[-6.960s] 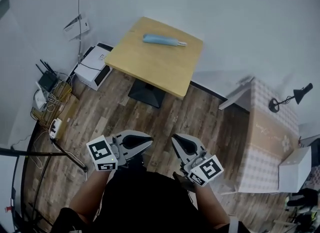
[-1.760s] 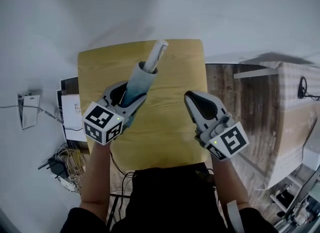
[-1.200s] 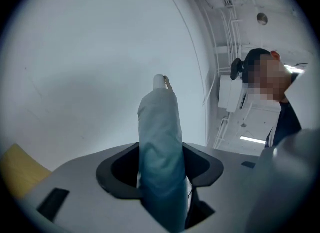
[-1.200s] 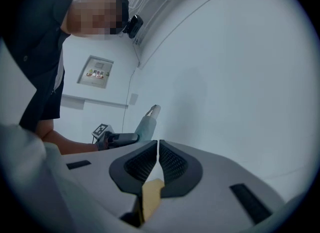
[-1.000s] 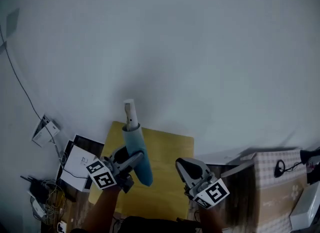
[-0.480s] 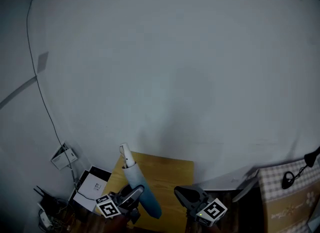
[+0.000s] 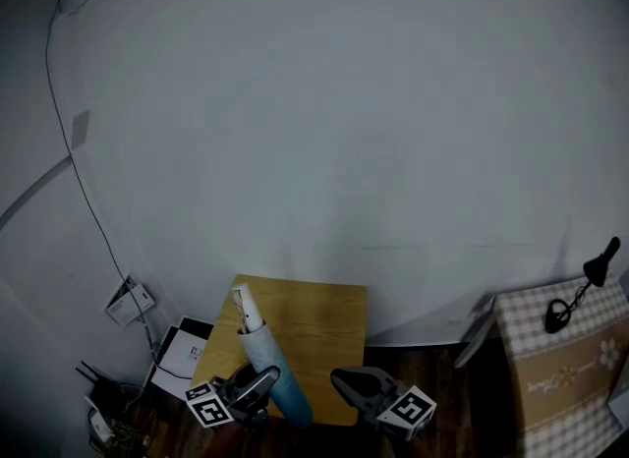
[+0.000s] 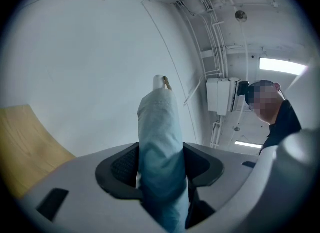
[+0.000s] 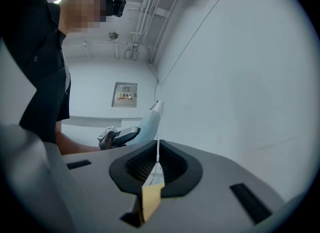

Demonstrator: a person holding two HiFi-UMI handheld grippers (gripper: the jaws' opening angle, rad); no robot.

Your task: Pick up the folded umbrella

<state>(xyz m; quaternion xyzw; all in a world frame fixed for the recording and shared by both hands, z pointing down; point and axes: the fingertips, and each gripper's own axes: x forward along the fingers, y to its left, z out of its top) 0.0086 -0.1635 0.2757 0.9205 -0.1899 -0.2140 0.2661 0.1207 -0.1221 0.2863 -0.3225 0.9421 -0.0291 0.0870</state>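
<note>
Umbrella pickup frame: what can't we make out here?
Lower end of the light-blue folded fabric umbrella: left gripper view, hidden behind the left gripper, cut by the bottom edge.
Print on the grey wall panel: right gripper view, too small.
Legs of the square wooden table: head view, covered by its top.
Tangled cables beside it: head view, dim and tiny.

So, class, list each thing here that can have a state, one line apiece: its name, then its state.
folded umbrella: folded shut, held with its white end pointing up.
left gripper: shut on the folded umbrella.
right gripper: jaws together, holding nothing.
ceiling light: lit.
</note>
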